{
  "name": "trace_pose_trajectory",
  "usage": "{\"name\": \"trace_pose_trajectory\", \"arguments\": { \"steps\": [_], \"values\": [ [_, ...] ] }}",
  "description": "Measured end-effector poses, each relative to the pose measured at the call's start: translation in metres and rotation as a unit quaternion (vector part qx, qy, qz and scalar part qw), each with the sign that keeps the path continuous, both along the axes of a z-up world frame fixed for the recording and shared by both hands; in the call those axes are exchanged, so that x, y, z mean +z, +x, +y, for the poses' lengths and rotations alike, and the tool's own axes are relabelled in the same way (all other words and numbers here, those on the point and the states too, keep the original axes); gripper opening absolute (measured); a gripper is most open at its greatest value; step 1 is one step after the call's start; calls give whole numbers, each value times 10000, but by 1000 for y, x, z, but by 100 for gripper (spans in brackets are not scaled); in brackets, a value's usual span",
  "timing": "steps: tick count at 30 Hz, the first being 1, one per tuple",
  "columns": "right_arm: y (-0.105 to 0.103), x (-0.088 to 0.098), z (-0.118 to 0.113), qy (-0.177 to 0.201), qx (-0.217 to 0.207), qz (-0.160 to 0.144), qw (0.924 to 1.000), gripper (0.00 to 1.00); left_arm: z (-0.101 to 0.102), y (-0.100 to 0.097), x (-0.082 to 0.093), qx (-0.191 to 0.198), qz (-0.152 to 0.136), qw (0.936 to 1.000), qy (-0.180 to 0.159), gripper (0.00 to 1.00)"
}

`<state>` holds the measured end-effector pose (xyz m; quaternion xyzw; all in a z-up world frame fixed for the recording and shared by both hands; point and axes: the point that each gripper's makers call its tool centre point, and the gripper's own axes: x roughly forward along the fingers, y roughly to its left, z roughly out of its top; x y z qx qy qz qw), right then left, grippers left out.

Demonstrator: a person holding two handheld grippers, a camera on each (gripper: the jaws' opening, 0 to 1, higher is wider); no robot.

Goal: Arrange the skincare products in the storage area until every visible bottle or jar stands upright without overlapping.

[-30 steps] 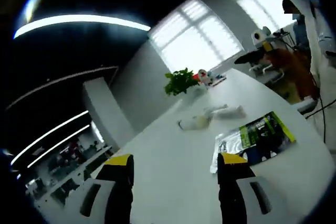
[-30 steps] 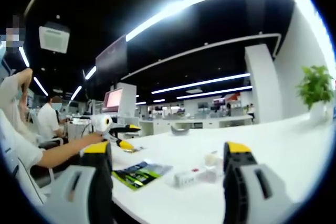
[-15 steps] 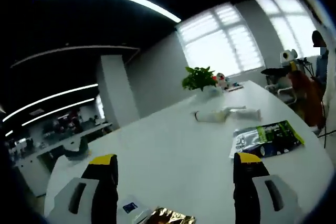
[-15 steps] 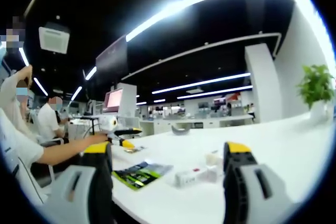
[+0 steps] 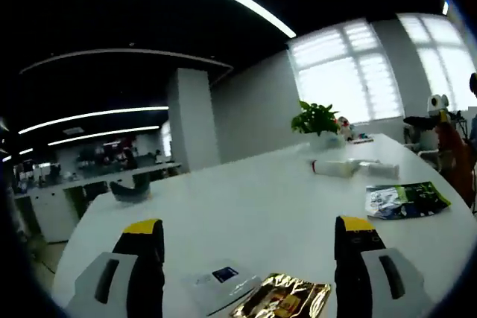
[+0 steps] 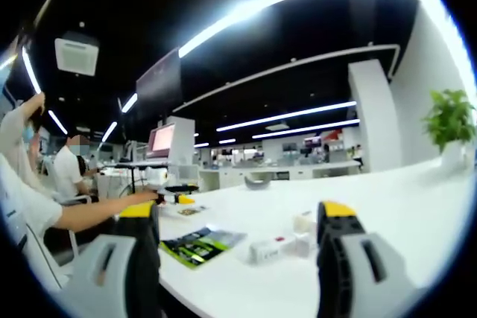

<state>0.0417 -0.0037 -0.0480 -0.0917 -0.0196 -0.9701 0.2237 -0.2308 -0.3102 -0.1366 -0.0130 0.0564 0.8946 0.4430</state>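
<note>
In the left gripper view a white bottle lies on its side on the white table, far ahead to the right, with a white tube lying beside it. My left gripper is open and holds nothing, well short of them. In the right gripper view a small white box with a red label lies flat, with a small white jar just behind it. My right gripper stands open around that stretch of table, gripping nothing.
A gold pouch and a white sachet lie between the left jaws. A green pouch lies right, a dark bowl left, a potted plant far back. In the right gripper view, a person's arm rests by a green pouch.
The left gripper's camera has levelled and swung, bringing the gold pouch and white sachet into view near the jaws. In the right gripper view, the person's hand at left has lowered towards the table.
</note>
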Motion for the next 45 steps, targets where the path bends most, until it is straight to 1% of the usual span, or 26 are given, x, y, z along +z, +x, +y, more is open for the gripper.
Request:
{"name": "trace_pose_trajectory", "arguments": {
  "steps": [1,3,5,8,10,11,15,16,18,19,21,22,24,26,27,28,31,35,36,40,43,45],
  "values": [
    [0,0,0,-1,2,1,10000,88,0,1,-4,-28,-161,9999,56,99],
    [1,-1,-1,10,16,-1,10000,88,-1,-4,-12,132,-448,9989,80,99],
    [1,0,-2,8,24,7,10000,88,2,-3,-17,111,-501,9987,24,99],
    [3,0,-4,8,58,18,10000,88,6,-3,-28,159,-515,9982,-267,98],
    [3,1,-4,-8,66,33,10000,88,8,-4,-31,157,-540,9979,-307,97],
    [2,1,-4,-12,69,30,10000,88,8,-7,-33,123,-621,9975,-307,97],
    [1,-1,-1,-19,55,-1,10000,88,10,-7,-33,-96,-917,9957,-92,97],
    [1,-1,0,-24,50,-2,10000,88,11,-5,-31,-196,-1013,9947,28,95],
    [2,-1,0,-20,46,-4,10000,88,10,-6,-31,-220,-1159,9929,127,92],
    [3,-1,0,-14,44,2,10000,88,11,-5,-31,-234,-1178,9927,122,91],
    [6,0,0,-15,45,25,10000,88,10,-8,-39,-197,-1232,9922,-21,91],
    [7,1,0,-18,46,45,10000,88,8,-10,-44,-156,-1244,9920,-159,93],
    [9,3,0,-21,45,76,10000,88,8,-15,-48,-100,-1179,9926,-280,96],
    [10,5,1,-34,36,104,9999,88,6,-18,-51,-72,-1186,9923,-362,95],
    [11,6,2,-48,31,119,9999,88,5,-22,-51,-64,-1186,9923,-338,94],
    [11,6,2,-56,29,128,9999,88,2,-23,-54,-18,-1270,9912,-375,93],
    [10,4,4,-59,8,102,9999,88,2,-24,-54,-31,-1214,9920,-346,92],
    [10,5,5,-60,-6,104,9999,88,2,-26,-54,-27,-1215,9920,-355,90],
    [10,5,5,-58,-5,111,9999,88,3,-26,-55,-28,-1219,9919,-359,89],
    [12,6,5,-46,-10,124,9999,88,3,-23,-54,-43,-1206,9920,-373,74],
    [12,8,6,-57,-12,151,9999,88,4,-23,-53,-22,-1187,9923,-353,73],
    [11,8,6,-67,-9,159,9999,88,3,-25,-52,7,-1189,9923,-352,69]
  ]
}}
